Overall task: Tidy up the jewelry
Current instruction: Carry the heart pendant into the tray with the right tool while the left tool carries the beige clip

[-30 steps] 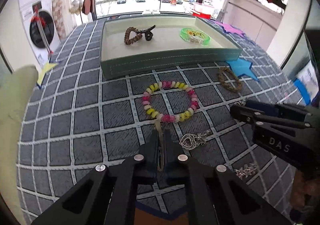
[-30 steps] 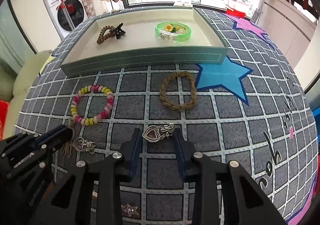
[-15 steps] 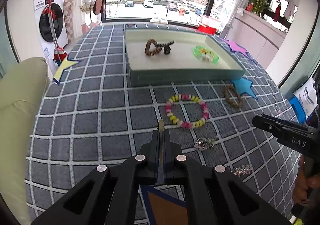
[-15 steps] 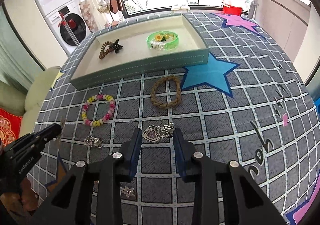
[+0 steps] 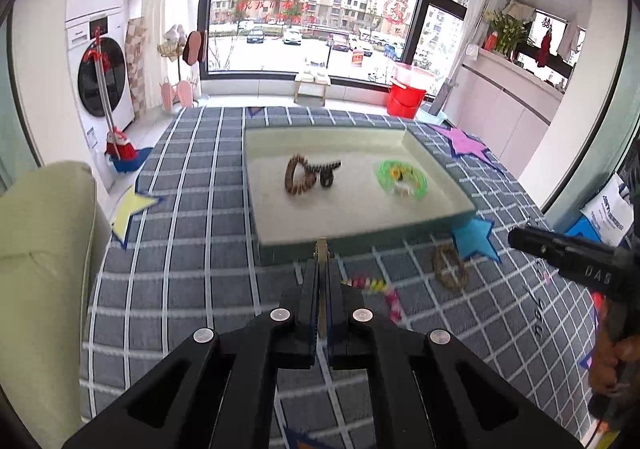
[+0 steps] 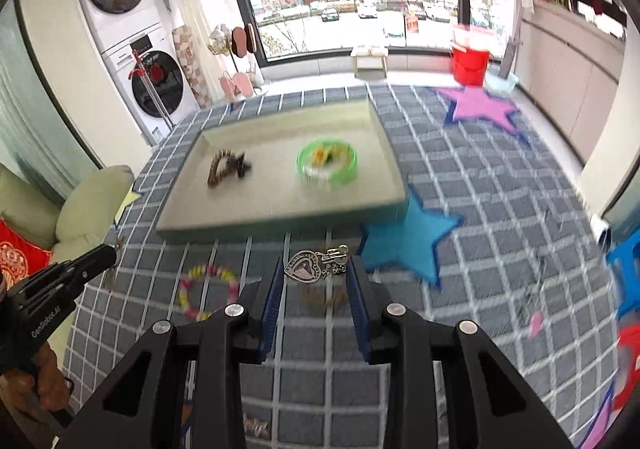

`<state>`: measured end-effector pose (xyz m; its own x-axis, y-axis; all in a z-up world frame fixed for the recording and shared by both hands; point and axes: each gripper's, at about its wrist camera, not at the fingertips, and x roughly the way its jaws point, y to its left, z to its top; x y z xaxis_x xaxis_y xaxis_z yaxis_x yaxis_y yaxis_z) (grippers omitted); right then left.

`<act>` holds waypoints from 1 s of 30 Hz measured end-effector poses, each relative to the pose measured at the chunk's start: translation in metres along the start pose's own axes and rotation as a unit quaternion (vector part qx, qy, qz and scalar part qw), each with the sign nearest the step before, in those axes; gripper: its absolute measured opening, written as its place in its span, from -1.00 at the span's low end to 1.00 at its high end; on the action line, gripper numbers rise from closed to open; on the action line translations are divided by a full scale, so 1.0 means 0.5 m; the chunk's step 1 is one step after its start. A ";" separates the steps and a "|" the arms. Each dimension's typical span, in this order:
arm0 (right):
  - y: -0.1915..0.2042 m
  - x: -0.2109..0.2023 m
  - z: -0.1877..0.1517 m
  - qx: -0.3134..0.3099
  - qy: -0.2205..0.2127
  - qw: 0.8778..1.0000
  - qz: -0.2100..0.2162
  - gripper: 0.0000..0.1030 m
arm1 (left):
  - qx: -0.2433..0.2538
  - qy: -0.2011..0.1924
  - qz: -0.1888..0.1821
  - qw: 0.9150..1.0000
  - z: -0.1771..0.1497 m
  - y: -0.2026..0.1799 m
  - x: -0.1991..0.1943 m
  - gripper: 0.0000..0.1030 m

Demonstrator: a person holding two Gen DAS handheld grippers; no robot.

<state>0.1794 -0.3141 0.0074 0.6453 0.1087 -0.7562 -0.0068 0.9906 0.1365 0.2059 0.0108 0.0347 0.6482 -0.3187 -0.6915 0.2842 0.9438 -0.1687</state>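
Carrying a heart charm (image 6: 306, 270) between the right gripper (image 6: 316, 289) jaws and a thin clip (image 5: 321, 249) pinched in the left gripper (image 5: 321, 285), both raised clear for transfer toward the tray (image 6: 280, 227).
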 end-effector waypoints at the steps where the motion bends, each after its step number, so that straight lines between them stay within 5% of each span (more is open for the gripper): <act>1: -0.002 0.003 0.014 -0.001 -0.002 1.000 0.000 -0.32 | -0.001 -0.001 -0.001 1.000 0.007 0.000 0.004 -0.66; 9: -0.007 0.064 0.116 -0.012 -0.003 1.000 0.008 -0.32 | 0.008 0.004 0.005 1.000 0.080 -0.009 0.078 -0.66; 14: -0.005 0.134 0.147 -0.007 0.031 0.999 0.026 -0.32 | 0.016 0.016 0.009 1.000 0.110 -0.012 0.136 -0.66; 25: 0.002 0.292 0.118 0.025 0.137 0.989 0.052 -0.33 | 0.013 0.084 -0.003 0.996 0.112 -0.008 0.250 -0.66; 30: -0.016 0.326 0.120 0.036 0.140 0.989 0.032 -0.33 | 0.021 0.105 0.007 0.994 0.115 -0.011 0.291 -0.66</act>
<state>0.3302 -0.3095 -0.0786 0.4083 0.2002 -0.8906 0.0207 0.9734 0.2282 0.3392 -0.0458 -0.0245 0.4909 -0.2766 -0.8261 0.3081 0.9421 -0.1323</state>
